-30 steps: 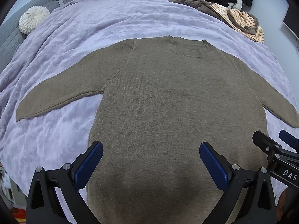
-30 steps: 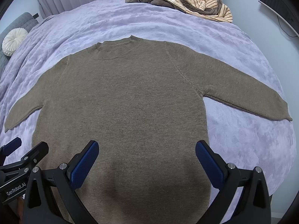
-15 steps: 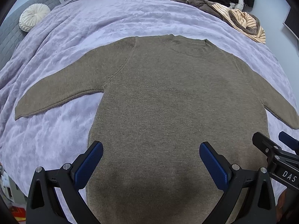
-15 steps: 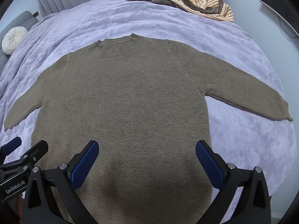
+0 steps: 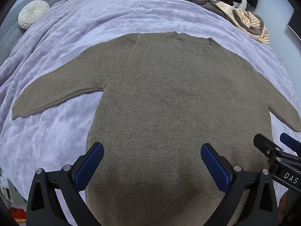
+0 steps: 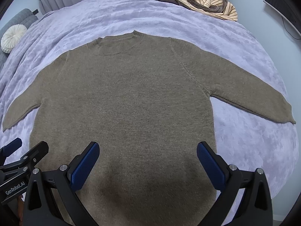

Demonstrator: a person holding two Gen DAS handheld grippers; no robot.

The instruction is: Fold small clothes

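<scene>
sweater (image 5: 169,113): plain olive-brown knit
bed cover (image 5: 112,15): lilac
clothes pile (image 6: 207,1) — beyond the tongs: cream-and-brown stripes
cushion (image 5: 33,16): white

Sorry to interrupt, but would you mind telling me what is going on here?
A person holds two grippers over a brown sweater spread flat on a lavender blanket, sleeves out to the sides. The left gripper and right gripper hover near the hem, jaws open, gripping nothing. No fold is made yet.
</scene>
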